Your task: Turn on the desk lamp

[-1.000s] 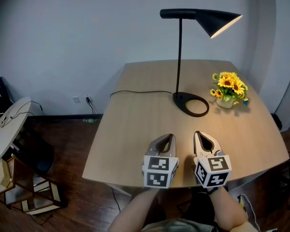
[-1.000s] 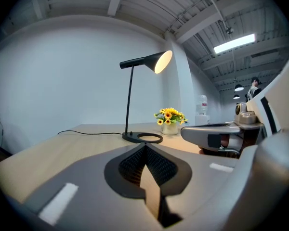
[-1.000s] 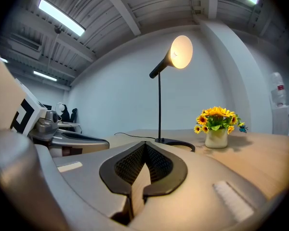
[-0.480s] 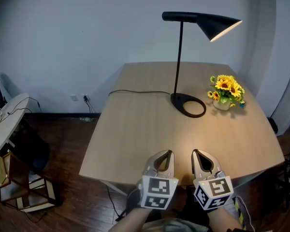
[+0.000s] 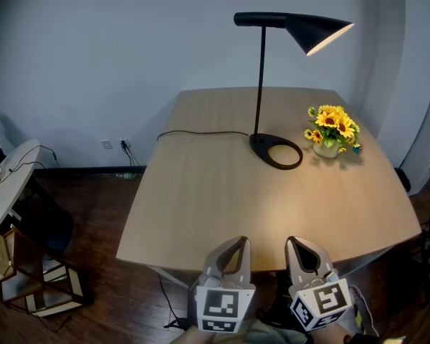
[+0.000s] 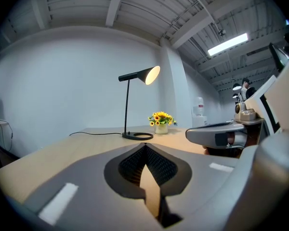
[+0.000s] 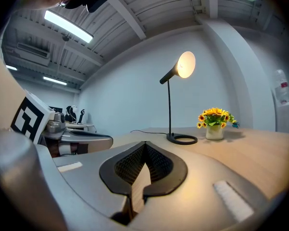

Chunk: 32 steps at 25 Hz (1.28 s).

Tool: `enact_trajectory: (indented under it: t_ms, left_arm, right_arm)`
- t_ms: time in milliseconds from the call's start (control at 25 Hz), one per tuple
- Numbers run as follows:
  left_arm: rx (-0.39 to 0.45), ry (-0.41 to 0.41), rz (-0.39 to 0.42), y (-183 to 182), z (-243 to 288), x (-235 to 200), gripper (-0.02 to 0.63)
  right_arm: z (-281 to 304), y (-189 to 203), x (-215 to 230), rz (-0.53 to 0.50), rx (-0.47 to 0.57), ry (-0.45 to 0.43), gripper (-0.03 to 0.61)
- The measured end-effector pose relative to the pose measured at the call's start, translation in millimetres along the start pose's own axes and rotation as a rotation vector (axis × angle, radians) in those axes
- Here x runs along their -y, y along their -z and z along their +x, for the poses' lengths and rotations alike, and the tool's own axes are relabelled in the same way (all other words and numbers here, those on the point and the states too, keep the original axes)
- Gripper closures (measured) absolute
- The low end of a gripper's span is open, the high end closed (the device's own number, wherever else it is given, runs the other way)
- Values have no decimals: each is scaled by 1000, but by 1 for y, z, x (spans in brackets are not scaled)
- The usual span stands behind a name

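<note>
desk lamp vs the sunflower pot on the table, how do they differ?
The desk lamp is tall, thin and black; the sunflower pot is short, with yellow blooms in a pale pot. The desk lamp trails a cord toward the table's left edge in the head view; the sunflower pot has none. Only the desk lamp glows. Both stand upright on the table, side by side but apart.

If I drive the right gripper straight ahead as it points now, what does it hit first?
Probably nothing soon: the right gripper points over bare table. The lamp base sits just right of that line; depth is hard to judge.
</note>
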<state>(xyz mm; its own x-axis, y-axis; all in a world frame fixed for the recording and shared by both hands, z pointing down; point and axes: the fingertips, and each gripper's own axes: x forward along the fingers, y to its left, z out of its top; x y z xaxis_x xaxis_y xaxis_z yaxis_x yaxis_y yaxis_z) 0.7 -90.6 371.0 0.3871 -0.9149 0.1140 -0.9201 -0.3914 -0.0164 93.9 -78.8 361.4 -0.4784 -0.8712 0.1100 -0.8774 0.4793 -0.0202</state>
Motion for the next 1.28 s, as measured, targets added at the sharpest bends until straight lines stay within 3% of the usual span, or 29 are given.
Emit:
enact_trajectory:
  t_ms: [240,400,1280]
  left_arm:
    - [16,9,1,-1,-19,6,615]
    - [50,13,16,-6,-31,9,615]
    - [11,-1,19,10,-47,12,615]
  right_arm:
    - [-17,6,-18,-16,-22,-31,580]
    - [-27,6,-25,32,1,-22,580]
    - [-37,23,-29,59,-8,-5,581]
